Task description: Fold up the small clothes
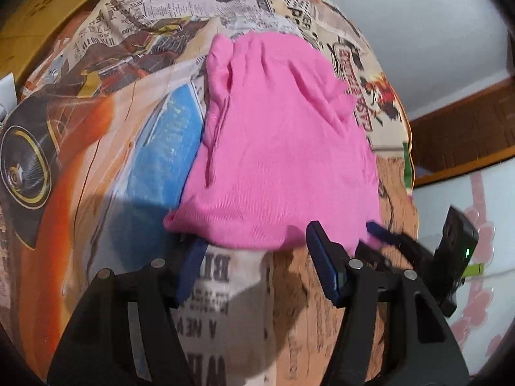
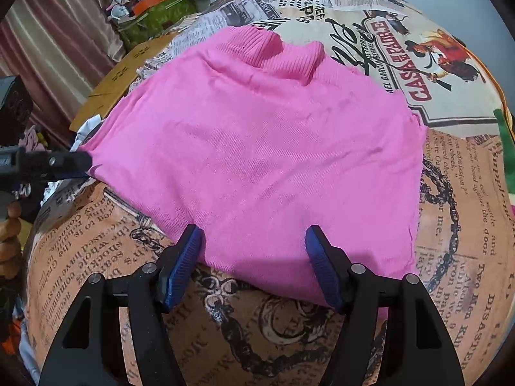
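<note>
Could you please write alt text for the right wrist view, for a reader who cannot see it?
A pink garment lies spread on a newspaper-print cover, ribbed collar at the far end. The right gripper has open jaws over its near hem; the left gripper is at its left edge.

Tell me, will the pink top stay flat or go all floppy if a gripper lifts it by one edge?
Probably floppy: the pink top is thin knit cloth, already wrinkled near its ribbed collar, so it would likely sag and hang. It looks light for its size. It probably won't slide much, since it lies on a printed fabric cover, cloth against cloth.
</note>
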A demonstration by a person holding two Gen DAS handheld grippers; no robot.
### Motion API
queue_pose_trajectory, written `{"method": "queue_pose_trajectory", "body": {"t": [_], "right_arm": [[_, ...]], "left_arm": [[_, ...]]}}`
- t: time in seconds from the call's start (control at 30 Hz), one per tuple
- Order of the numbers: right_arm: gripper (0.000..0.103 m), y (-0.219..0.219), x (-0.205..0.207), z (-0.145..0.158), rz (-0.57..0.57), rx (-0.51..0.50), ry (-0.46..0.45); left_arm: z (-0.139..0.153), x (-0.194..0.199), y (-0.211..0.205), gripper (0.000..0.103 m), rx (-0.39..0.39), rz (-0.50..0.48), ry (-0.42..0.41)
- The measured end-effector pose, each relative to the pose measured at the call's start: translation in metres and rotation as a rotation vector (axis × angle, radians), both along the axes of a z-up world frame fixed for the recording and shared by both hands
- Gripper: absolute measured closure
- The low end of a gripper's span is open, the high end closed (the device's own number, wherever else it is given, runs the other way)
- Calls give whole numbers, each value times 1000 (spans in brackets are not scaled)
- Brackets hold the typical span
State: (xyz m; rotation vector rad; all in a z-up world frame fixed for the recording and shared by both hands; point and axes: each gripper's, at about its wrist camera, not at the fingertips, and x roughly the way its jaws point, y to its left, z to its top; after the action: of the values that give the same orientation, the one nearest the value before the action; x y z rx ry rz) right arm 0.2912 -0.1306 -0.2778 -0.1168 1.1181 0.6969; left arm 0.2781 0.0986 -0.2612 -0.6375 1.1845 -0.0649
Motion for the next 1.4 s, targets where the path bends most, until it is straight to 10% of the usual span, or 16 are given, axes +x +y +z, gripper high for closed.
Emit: {"method": "queue_pose_trajectory", "body": {"t": [0.2, 0.87, 1.4], "right_arm": [[38, -2, -1, 0, -6, 12, 1], [40, -45, 5, -7, -118, 39, 85], [40, -47, 3, 2, -57, -21, 84]], "left_arm": [[0, 12, -6, 96, 151, 19, -2], [98, -16, -10, 99, 541, 49, -328], [37, -30, 28, 99, 276, 102, -92]]}}
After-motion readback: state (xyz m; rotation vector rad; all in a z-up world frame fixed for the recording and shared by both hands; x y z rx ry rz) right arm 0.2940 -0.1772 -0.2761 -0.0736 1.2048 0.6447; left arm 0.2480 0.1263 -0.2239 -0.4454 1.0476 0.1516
